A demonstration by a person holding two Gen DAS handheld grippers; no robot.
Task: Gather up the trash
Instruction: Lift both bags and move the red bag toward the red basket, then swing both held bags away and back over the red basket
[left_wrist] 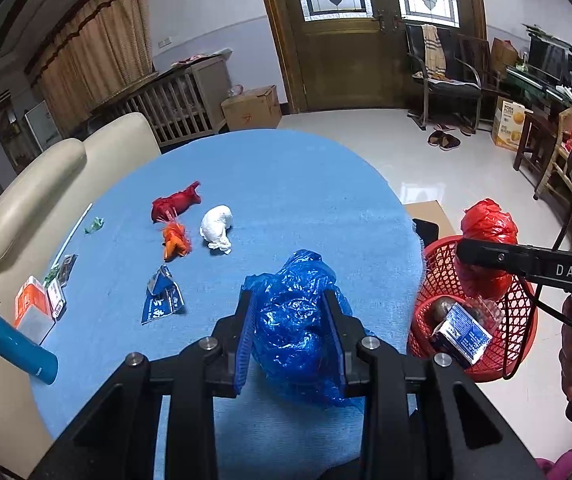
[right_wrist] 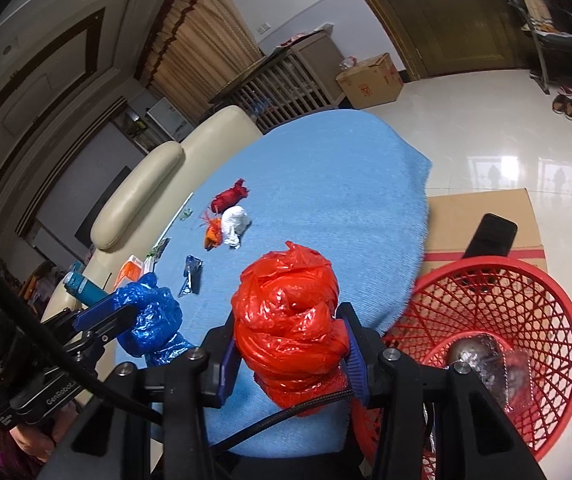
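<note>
L gripper (left_wrist: 292, 332) is clamped on a crumpled blue plastic bag (left_wrist: 298, 320), pads pressing both sides, held above the near part of the tabletop (left_wrist: 306, 184), which has a light-blue cloth over it. R gripper (right_wrist: 292, 344) is closed round a wadded red plastic bag (right_wrist: 290, 320), held at the tabletop's right edge, just beside the red mesh basket (right_wrist: 526, 320). From the L wrist view the red bag sits over the basket's far rim.

Basket stands on the floor against the tabletop edge, w/ a blue-and-white carton (left_wrist: 462, 334) and a roundish dark item plus clear wrapping inside; can't tell what the dark item is.

Still on the tabletop, far-left area: dark red bundle (left_wrist: 175, 206), white wad (left_wrist: 217, 226) just right of it, orange net scrap (left_wrist: 174, 242) touching the red bundle's near end, blue foil wrapper (left_wrist: 161, 296) nearer, small green scrap (left_wrist: 94, 225). At the left edge: orange-white box (left_wrist: 31, 308), teal tube (left_wrist: 9, 340).

A black phone (right_wrist: 490, 236) lies on a cardboard box behind the basket.
</note>
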